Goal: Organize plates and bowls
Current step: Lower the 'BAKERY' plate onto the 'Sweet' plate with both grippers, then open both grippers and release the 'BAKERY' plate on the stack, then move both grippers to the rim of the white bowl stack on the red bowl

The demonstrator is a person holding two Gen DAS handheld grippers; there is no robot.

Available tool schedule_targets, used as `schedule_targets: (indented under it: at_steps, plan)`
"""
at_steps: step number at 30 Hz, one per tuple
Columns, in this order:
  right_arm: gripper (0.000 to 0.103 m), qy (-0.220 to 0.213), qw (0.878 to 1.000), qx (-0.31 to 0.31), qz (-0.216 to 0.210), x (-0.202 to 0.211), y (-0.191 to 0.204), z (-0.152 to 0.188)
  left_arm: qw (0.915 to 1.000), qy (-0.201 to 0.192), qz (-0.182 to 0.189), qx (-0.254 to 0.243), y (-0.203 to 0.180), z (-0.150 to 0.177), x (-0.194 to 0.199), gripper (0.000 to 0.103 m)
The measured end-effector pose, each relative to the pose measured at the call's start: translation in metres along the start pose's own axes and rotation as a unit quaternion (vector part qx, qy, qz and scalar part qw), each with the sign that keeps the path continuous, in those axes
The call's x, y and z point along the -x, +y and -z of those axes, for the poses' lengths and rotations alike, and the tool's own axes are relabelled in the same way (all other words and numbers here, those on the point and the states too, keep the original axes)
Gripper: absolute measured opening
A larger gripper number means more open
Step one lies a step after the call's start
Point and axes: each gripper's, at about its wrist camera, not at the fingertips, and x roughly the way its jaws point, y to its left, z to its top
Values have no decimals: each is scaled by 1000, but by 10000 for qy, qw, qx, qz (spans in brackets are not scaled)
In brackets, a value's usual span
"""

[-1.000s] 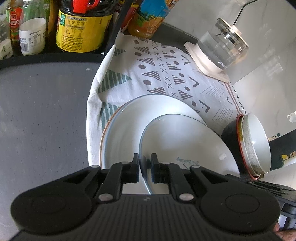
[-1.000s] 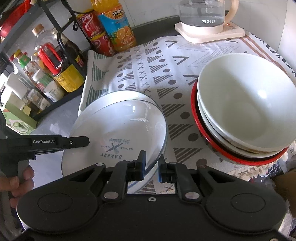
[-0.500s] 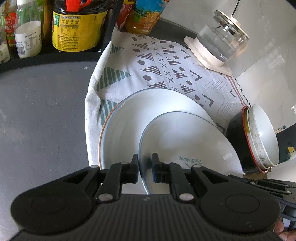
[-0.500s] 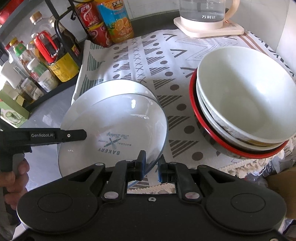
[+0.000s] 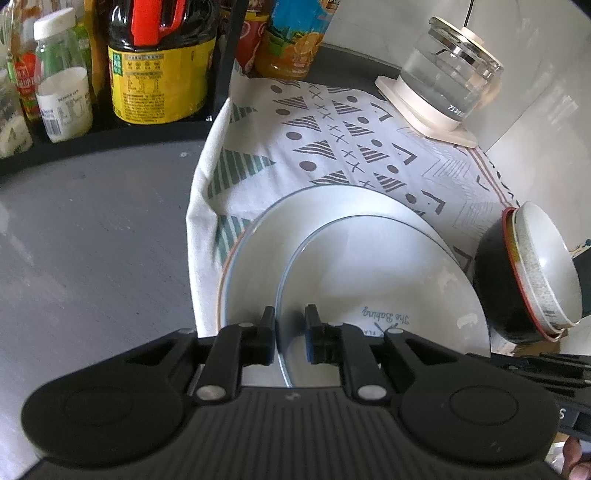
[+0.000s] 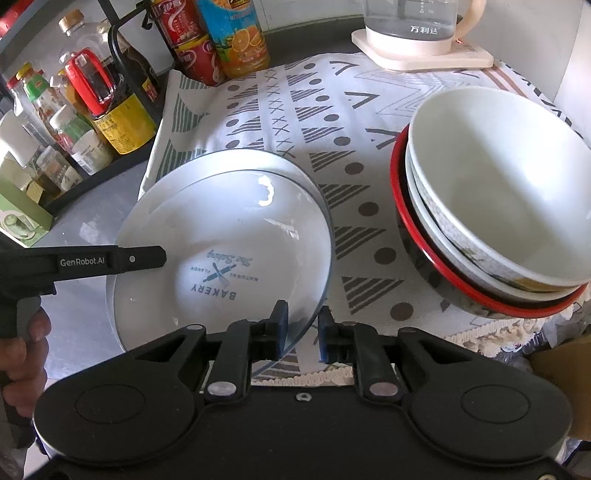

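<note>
Nearest the right wrist camera, right gripper (image 6: 300,334) has its jaws either side of the near rim of the small plate (image 6: 221,258), a gap visible at the right pad, so not clamped: jaws apart, straddling the rim. Left gripper (image 5: 290,338) does the same on the opposite rim of that plate (image 5: 384,280): left pad looks against the rim edge, right pad stands off inside the plate, so also apart; real contact is hard to judge. From the right view the left gripper's finger (image 6: 110,258) reaches in over the plate's left rim, with the hand (image 6: 22,343) holding it at the frame edge. Small plate carries "BAKERY" print and sits on a bigger plate (image 6: 229,160), roughly nested, shifted toward the near side. Both plates rest on the patterned cloth (image 6: 295,110), near its left edge, beside grey counter (image 5: 92,240). Right of the plates, apart from them, a bowl stack (image 6: 498,206): white bowl on top, another under it, a black bowl with red rim at the bottom, stack leaning a bit. Farther back: kettle (image 6: 417,22) on its base at the cloth's far edge, juice bottle (image 6: 236,37) and red cans (image 6: 192,48) beside the rack (image 6: 74,96) of sauce bottles at far left.
</note>
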Motion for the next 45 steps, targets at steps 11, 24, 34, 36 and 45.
schedule_targets:
  at_steps: [11, 24, 34, 36, 45]
  plan:
    - [19, 16, 10000, -46, -13, -3, -1, 0, 9985, -211, -370, -330, -7, -4, 2, 11]
    - [28, -128, 9994, -151, -284, 12, 1, 0, 9959, -319, -729, -438, -11, -8, 4, 10]
    - [40, -354, 9986, -176, -357, 28, 2, -4, 9971, -371, -580, -325, -12, -19, 25, 15]
    - [45, -419, 9982, -199, -379, 32, 2, -4, 9977, -389, -478, -282, -12, -20, 31, 29]
    - [54, -757, 9949, -540, -386, 57, -7, -2, 9983, -520, -66, -248, -29, -26, 53, 70]
